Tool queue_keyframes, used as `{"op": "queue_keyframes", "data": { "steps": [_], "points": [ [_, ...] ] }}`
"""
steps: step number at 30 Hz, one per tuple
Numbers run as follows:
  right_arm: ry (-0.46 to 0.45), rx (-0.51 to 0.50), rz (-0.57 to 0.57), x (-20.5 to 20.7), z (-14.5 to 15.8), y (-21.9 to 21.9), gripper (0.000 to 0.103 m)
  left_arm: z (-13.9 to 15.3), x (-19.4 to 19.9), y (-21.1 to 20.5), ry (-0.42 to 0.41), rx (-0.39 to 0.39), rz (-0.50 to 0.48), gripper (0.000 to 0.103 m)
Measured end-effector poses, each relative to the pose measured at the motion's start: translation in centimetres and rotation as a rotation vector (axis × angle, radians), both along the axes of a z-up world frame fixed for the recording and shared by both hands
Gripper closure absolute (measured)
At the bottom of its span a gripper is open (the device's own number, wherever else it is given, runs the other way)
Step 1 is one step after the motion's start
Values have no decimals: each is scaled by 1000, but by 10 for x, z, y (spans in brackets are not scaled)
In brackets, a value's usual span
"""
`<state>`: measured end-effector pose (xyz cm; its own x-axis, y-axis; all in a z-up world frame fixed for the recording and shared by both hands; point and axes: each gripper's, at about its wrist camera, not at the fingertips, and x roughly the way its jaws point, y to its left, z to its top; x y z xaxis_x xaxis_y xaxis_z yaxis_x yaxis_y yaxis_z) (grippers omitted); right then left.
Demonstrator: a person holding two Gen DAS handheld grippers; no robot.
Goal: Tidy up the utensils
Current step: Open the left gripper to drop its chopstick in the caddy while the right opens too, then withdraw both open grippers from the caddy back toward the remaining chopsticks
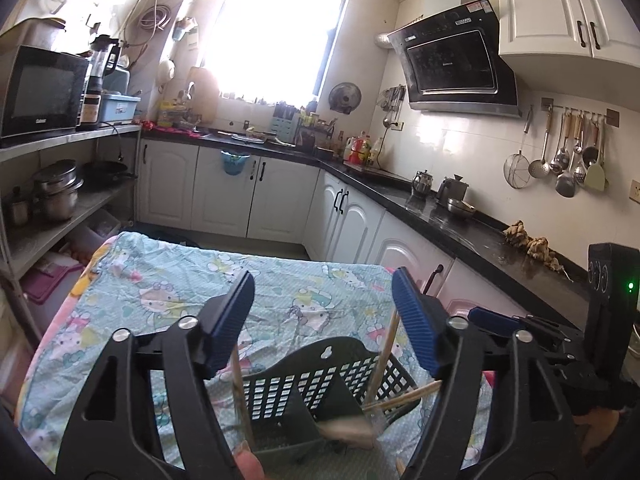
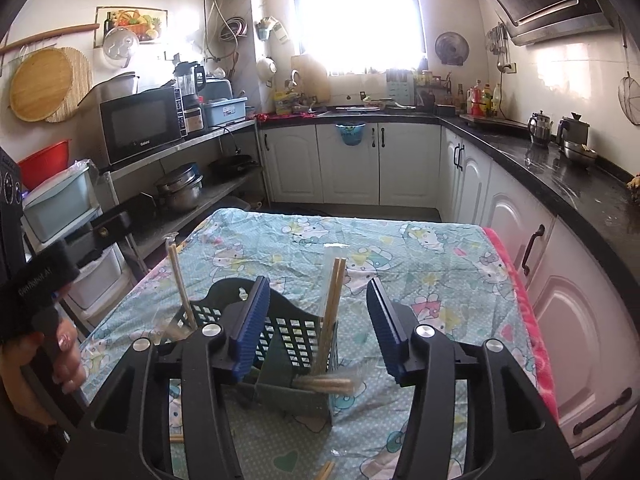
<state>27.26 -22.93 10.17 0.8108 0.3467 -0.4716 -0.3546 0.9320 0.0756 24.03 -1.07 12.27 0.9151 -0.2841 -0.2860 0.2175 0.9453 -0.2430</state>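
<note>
A dark slotted utensil basket (image 2: 280, 336) is seen standing on a bench covered by a cartoon-print cloth (image 2: 400, 248), in a kitchen lit by a bright window. Wrapped pairs of chopsticks (image 2: 334, 304) are held upright in the basket, their long axes close to vertical and their tips pointed at the ceiling, with a slight lean. A further pair (image 2: 182, 292) is stood at the basket's left end, tilted away from the middle. Another wrapped bundle (image 2: 326, 384) is laid across the basket's front rim, its long axis running left to right.

The right gripper (image 2: 316, 320) is held just above the basket, its jaws spread wide with nothing between them. The left gripper (image 1: 322, 320) is likewise shown with its jaws spread and empty, over the same basket (image 1: 320, 376).

Loose chopsticks (image 2: 326, 470) lying on the cloth near the lower edge are shown only by the right wrist view, as is the hand (image 2: 66, 356) gripping the left tool's handle. A rail of hanging ladles (image 1: 568, 156) on the tiled wall is shown only by the left wrist view.
</note>
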Motion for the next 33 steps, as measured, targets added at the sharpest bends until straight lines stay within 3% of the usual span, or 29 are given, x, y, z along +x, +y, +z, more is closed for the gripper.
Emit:
{"op": "queue_keyframes", "data": {
  "steps": [12,33],
  "points": [
    [-26,-20,10,-21,5,-2,45,6,-21,18,27,-31,29,11],
    [-67,-66,56,-78,8,9,33,3,-68,34,64,-44,32,11]
  ]
}}
